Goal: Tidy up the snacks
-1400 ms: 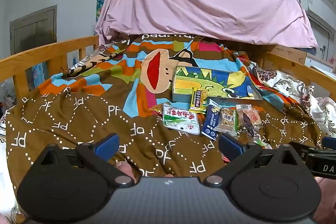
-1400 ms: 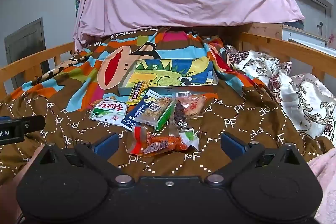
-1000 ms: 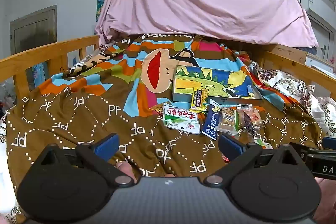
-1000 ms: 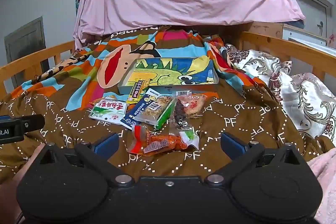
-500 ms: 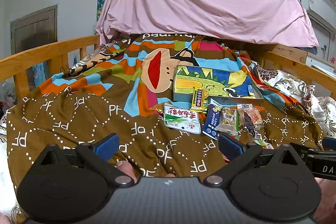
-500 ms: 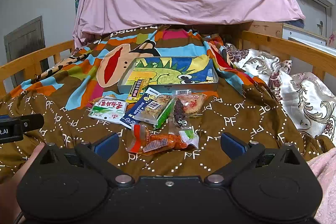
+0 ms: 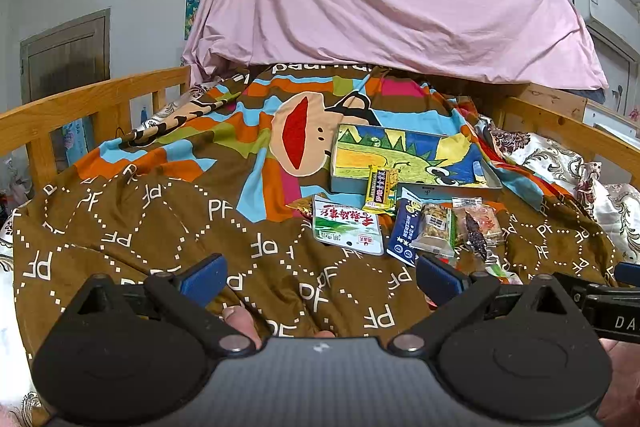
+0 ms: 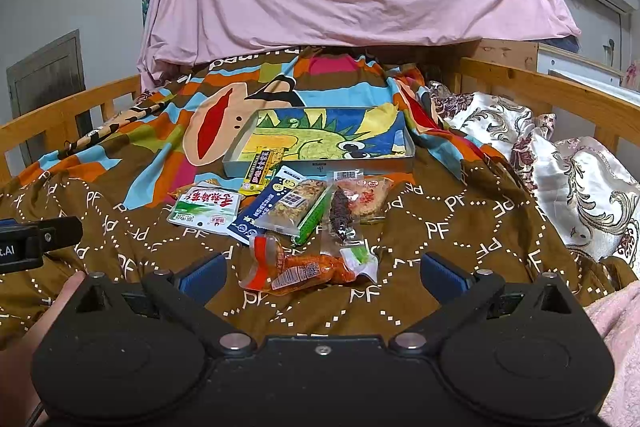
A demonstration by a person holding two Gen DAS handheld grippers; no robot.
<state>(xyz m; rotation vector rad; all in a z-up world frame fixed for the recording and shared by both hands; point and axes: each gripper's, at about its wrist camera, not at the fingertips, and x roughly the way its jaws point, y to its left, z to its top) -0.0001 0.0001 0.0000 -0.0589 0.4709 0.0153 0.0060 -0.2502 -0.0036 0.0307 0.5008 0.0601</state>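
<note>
While both tools stand wide open and empty, the orange clear-plastic snack packet (image 8: 298,269) lies crosswise on the bed just ahead of the right tool (image 8: 322,277) — nearer than the left tool (image 7: 318,277).

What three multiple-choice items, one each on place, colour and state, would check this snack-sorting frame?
1. Where does the yellow snack bar lie?
A. propped on the tray's near rim
B. on the pink sheet
C. in the left gripper

2. What colour is the sausage pack nearest the right gripper?
A. blue
B. orange-red
C. white

3. How do both grippers stand?
A. shut on snacks
B. open, holding nothing
C. one open, one shut

Answers: 1 A, it leans over the tray edge; 2 B, orange-red wrapper; 3 B, the left gripper and right are spread wide with only blanket between.
</note>
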